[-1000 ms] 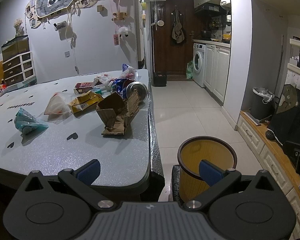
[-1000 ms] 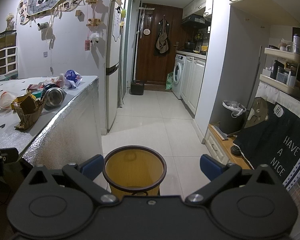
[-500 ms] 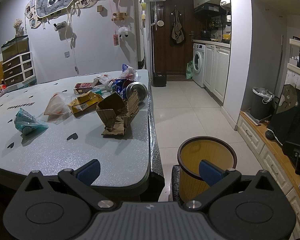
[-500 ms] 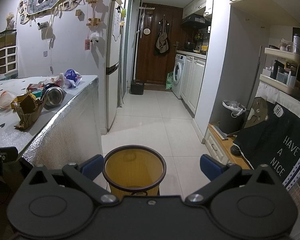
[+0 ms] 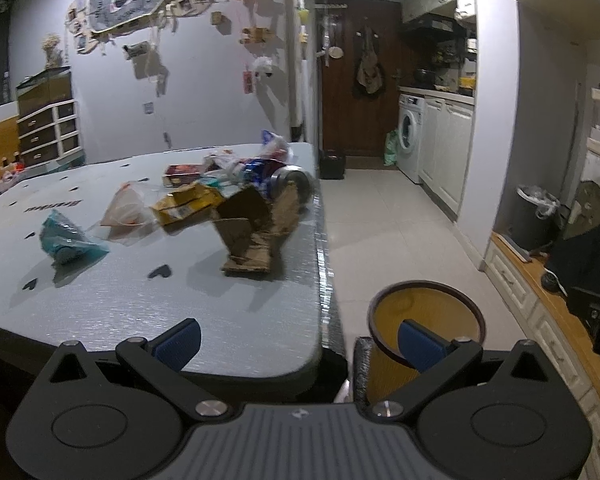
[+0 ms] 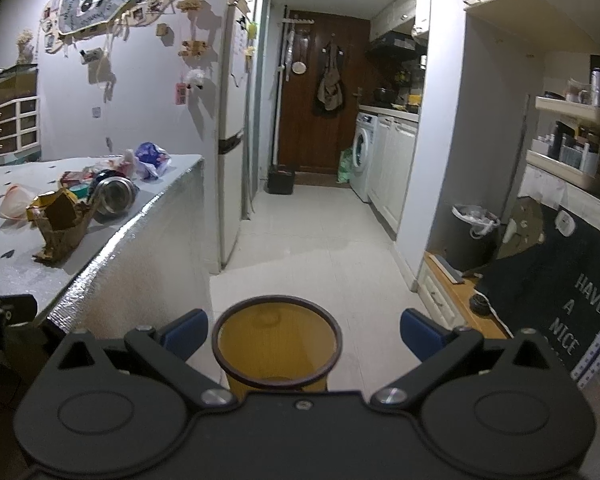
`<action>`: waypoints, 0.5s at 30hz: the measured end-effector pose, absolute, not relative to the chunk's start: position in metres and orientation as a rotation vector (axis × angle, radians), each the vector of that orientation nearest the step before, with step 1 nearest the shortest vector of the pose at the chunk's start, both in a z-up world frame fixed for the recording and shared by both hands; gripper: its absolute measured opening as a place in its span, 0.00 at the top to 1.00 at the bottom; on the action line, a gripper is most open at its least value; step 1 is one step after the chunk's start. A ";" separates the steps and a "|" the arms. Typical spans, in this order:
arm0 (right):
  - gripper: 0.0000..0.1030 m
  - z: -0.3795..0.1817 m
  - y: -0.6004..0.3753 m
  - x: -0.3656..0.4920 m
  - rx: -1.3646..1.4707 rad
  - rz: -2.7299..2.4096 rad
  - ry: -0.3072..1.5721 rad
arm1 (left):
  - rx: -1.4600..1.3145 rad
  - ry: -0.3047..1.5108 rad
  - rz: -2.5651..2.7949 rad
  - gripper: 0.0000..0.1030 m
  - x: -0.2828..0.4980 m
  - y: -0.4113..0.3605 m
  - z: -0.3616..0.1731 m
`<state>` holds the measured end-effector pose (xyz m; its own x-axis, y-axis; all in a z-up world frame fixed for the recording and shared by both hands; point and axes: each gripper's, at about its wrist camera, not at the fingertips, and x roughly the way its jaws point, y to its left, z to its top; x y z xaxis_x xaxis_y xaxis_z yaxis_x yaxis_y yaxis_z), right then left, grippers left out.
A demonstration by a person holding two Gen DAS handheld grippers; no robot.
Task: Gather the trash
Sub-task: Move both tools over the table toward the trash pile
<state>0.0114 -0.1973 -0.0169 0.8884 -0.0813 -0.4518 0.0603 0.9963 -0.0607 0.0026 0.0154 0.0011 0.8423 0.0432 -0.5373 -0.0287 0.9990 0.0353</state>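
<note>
While both grippers are wide open and hold nothing, the left gripper (image 5: 300, 344) hangs over the near edge of the grey table (image 5: 140, 300), and the right gripper (image 6: 302, 330) hangs just above the yellow bin (image 6: 276, 340) on the floor. Further out on the table lies the trash: torn brown cardboard (image 5: 256, 232), a yellow wrapper (image 5: 184, 208), a clear bag (image 5: 124, 212), a blue bag (image 5: 66, 240) and a shiny can (image 5: 294, 186).

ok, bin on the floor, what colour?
Yellow bin with a dark brown rim; clearest in the right wrist view.
</note>
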 end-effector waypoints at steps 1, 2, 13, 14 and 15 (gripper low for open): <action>0.00 -0.017 -0.195 0.013 -0.047 -0.066 0.460 | 0.020 0.564 0.052 0.00 0.004 0.021 0.001; 0.00 -0.018 -0.193 0.014 -0.050 -0.062 0.451 | 0.015 0.562 0.064 0.00 0.005 0.024 0.001; 0.00 -0.014 -0.170 0.039 -0.032 0.075 0.338 | -0.009 0.523 0.266 0.00 0.014 0.092 0.005; 0.00 -0.013 -0.166 0.042 -0.030 0.084 0.326 | -0.014 0.520 0.280 0.00 0.015 0.098 0.005; 0.00 -0.011 -0.162 0.046 -0.027 0.092 0.315 | -0.018 0.518 0.298 0.00 0.017 0.106 0.005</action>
<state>0.0460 -0.1623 -0.0112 0.9467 0.0863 -0.3103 -0.0947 0.9954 -0.0121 0.0167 0.1064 0.0046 0.8267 0.2758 -0.4903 -0.2848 0.9568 0.0580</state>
